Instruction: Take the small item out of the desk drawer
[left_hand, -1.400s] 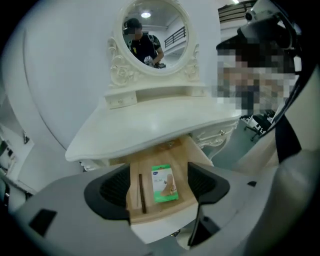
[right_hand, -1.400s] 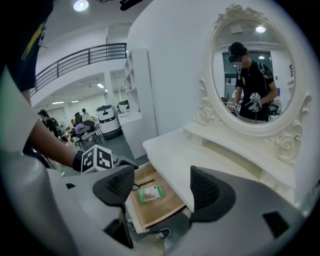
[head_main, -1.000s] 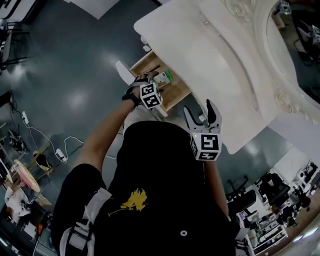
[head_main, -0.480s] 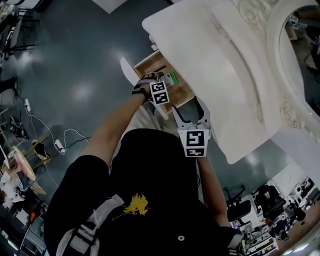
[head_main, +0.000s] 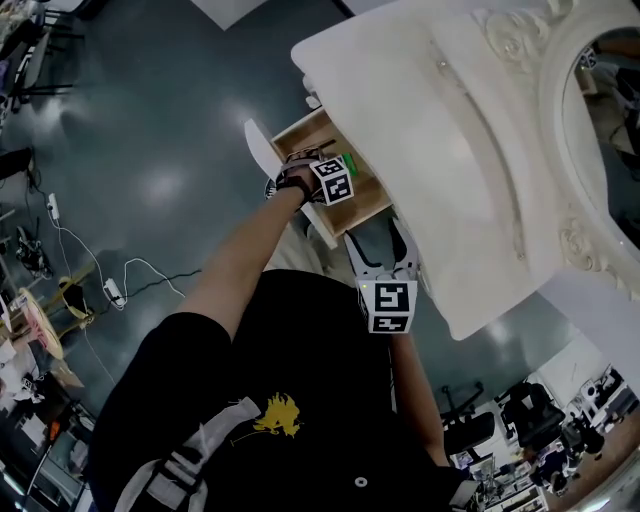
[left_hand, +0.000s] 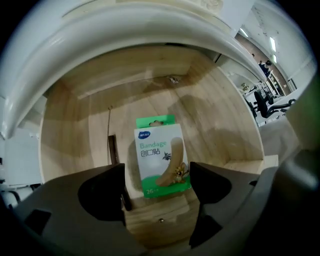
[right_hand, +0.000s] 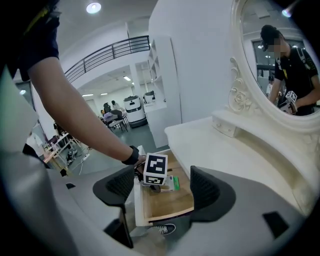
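The left gripper (left_hand: 156, 182), jaws apart, is held over the pulled-out pale wooden drawer (left_hand: 220, 115), the green-and-white cardboard bandage box (left_hand: 159, 157) lying ungrasped just beyond its tips; the reach is judged in hand, lowering and closing being required next, while the right gripper (right_hand: 162, 187), jaws likewise spread and empty, is held outside.

The left gripper (head_main: 338, 172) has pushed deeper into the drawer (head_main: 370, 196) — right gripper (head_main: 378, 240) drew nearer.

The white worktop (head_main: 420, 130) has its wooden drawer (left_hand: 225, 115) pulled out. A green and white bandage box (left_hand: 159, 155) lies flat on the drawer bottom.
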